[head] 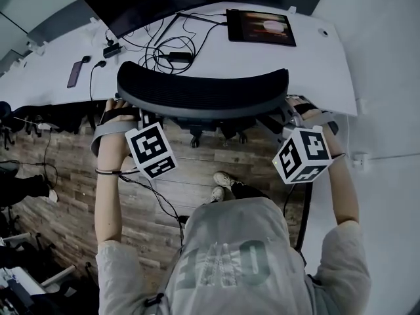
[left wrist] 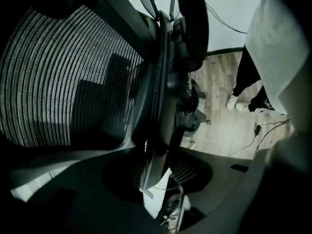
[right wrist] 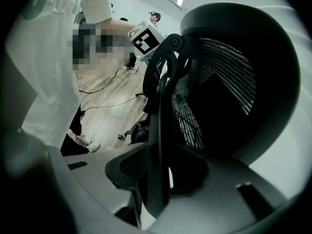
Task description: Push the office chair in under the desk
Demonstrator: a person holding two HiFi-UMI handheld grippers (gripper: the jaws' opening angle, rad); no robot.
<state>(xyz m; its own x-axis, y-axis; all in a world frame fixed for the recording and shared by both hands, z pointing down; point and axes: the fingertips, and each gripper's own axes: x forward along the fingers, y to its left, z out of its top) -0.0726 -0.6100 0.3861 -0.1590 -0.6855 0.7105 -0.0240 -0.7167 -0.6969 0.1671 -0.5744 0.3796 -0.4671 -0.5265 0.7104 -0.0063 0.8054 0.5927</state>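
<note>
now | office chair (head: 202,94) faces desk (head: 315,58), backrest crosswise | left tongs (head: 134,113), right tongs (head: 287,113) grip its edges

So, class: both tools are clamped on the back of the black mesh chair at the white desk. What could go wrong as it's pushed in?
1. The left tool and right tool pinch only the thin rim of the black mesh office chair, so they may slip or twist off.
2. The backrest may bump the white desk, jolting the loose black cables on it.
3. The thin cable across the wooden floor could catch a caster.
</note>
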